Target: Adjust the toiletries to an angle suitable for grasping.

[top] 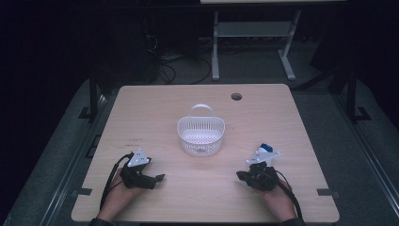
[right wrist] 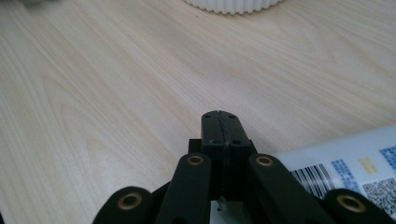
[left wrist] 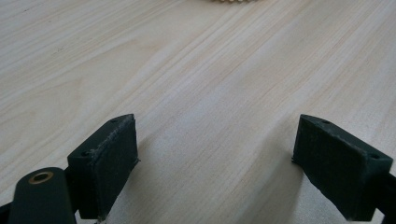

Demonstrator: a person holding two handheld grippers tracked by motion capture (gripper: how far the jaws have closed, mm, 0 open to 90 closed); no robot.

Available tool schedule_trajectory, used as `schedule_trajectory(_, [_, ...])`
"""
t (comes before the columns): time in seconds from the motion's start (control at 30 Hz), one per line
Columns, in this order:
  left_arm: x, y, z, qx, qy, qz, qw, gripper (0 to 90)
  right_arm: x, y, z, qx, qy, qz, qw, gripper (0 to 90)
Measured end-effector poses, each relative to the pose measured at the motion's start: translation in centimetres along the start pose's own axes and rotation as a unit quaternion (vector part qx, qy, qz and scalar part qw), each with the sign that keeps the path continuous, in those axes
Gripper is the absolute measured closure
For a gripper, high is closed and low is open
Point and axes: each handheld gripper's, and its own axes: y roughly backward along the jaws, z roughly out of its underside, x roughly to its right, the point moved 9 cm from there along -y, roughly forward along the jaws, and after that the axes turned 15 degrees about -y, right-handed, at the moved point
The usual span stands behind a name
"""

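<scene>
My left gripper (left wrist: 215, 154) rests released, jaws wide over the wooden table (top: 155, 108). My right gripper (right wrist: 219, 122) is clenched on nothing, beside a white packet (right wrist: 345, 163). A white basket (top: 201, 135) stands ahead.

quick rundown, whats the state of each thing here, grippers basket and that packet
left gripper: open, fingers wide apart, bare table between them
right gripper: shut, fingers pressed together, nothing held
white basket: upright mid-table, handle up, looks empty
white packet: lying flat on the table beside the right gripper, blue end away from the person, barcode and square codes facing up
table: bare light wood, round hole near the far edge
</scene>
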Motion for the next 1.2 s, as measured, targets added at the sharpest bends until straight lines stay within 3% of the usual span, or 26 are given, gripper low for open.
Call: schedule_trajectory(1.2, [0.0,0.0,0.0,0.0,0.001,0.0,1.0,12.8,3.3,4.4,3.7,0.009,-0.034,0.027,0.999,89.6])
